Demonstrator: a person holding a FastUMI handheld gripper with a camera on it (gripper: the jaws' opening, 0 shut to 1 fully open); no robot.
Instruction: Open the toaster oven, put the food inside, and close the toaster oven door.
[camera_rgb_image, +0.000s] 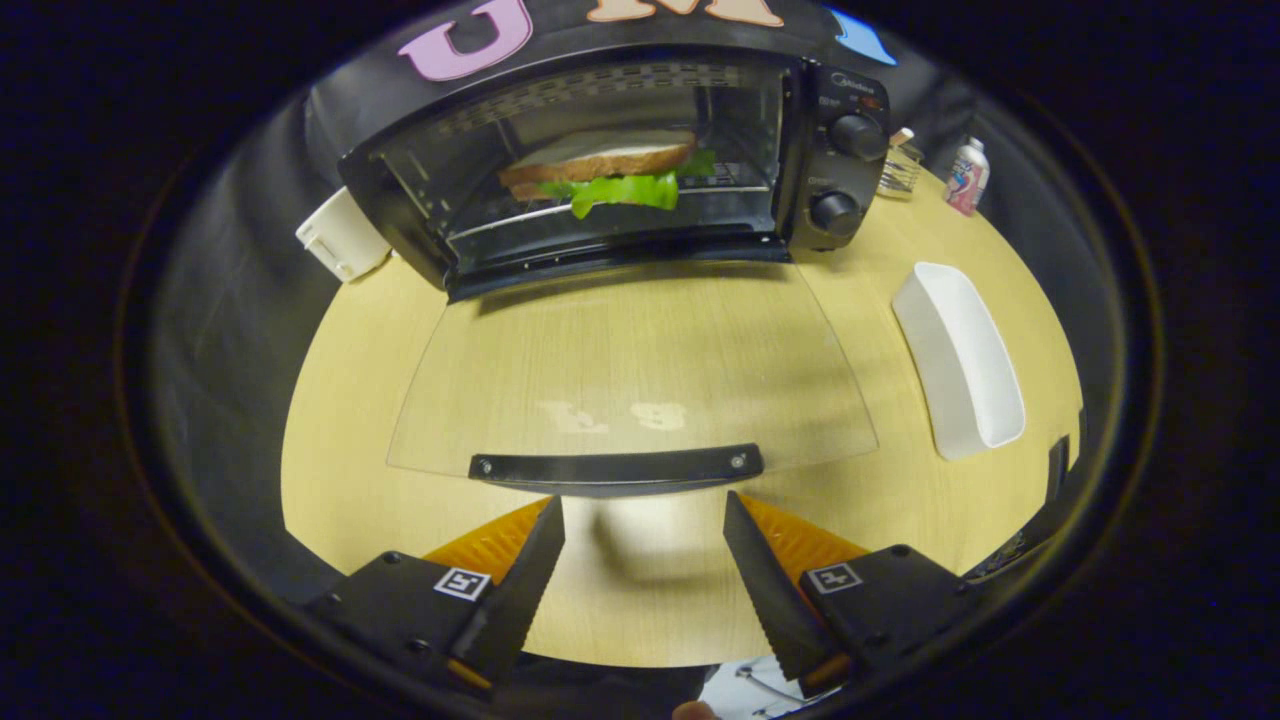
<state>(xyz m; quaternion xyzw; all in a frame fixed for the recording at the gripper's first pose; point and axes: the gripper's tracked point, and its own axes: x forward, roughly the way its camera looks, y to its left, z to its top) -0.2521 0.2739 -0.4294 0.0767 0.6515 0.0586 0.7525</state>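
Toaster oven (620, 160) sits at the table's (340, 470) far edge with its glass door (630, 370) dropped flat open. The sandwich (605, 165) is already inside on the rack. Gripper (645, 505) is spread wide, holding nothing, fingertips just short of the door handle (615, 466). White tray (960, 355) lies near the right edge.

gripper (643, 505) hovered low and level, fingers (530, 570) spread wide apart, tips pointed forward, nothing held between them
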